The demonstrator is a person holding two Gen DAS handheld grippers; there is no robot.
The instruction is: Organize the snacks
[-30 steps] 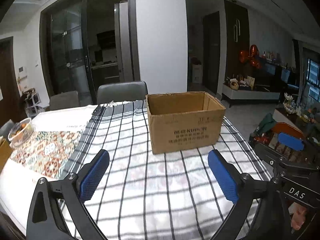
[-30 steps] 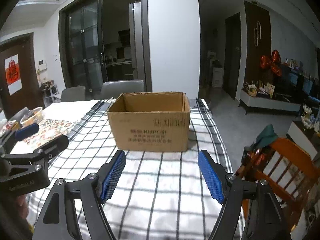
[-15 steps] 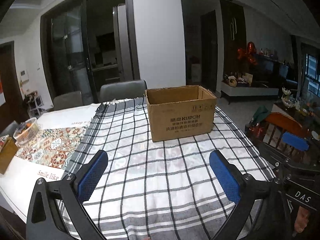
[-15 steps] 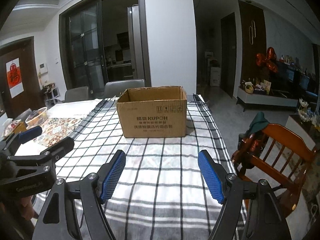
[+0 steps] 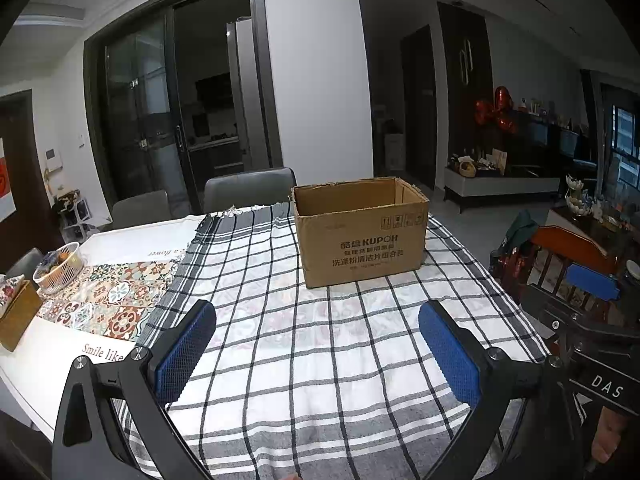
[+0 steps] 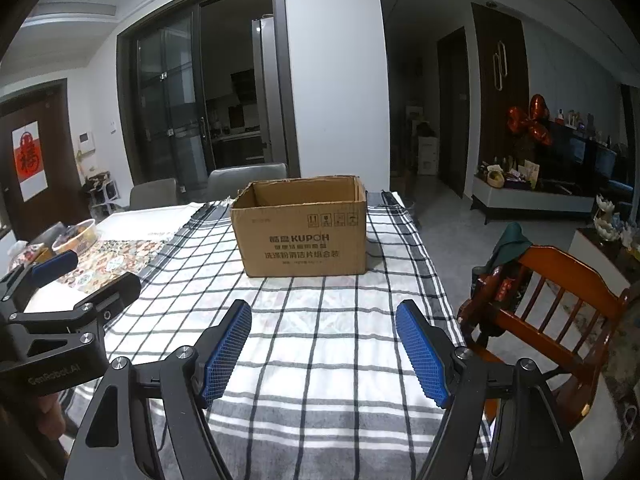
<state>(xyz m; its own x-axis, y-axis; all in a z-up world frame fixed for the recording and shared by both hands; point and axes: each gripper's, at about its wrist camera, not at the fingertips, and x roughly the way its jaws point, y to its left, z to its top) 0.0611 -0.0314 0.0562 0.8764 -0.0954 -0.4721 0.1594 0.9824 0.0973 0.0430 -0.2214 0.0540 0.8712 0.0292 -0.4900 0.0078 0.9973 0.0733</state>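
An open brown cardboard box [image 5: 360, 232] stands upright on the black-and-white checked tablecloth [image 5: 320, 340], towards the far right of the table; it also shows in the right wrist view [image 6: 304, 228]. Its inside is hidden from here. My left gripper [image 5: 316, 348] is open and empty, held above the near part of the cloth. My right gripper [image 6: 324, 344] is open and empty, to the right of the left one. No snacks show on the checked cloth.
A white basket with small items [image 5: 58, 268] and a wooden box [image 5: 16, 316] sit on the patterned runner [image 5: 104, 300] at the table's left. Grey chairs [image 5: 248, 188] stand behind the table. A wooden chair [image 6: 552, 312] stands at the right.
Both grippers have pulled back from the box and risen, so the box looks smaller and farther. Both stay open and empty.
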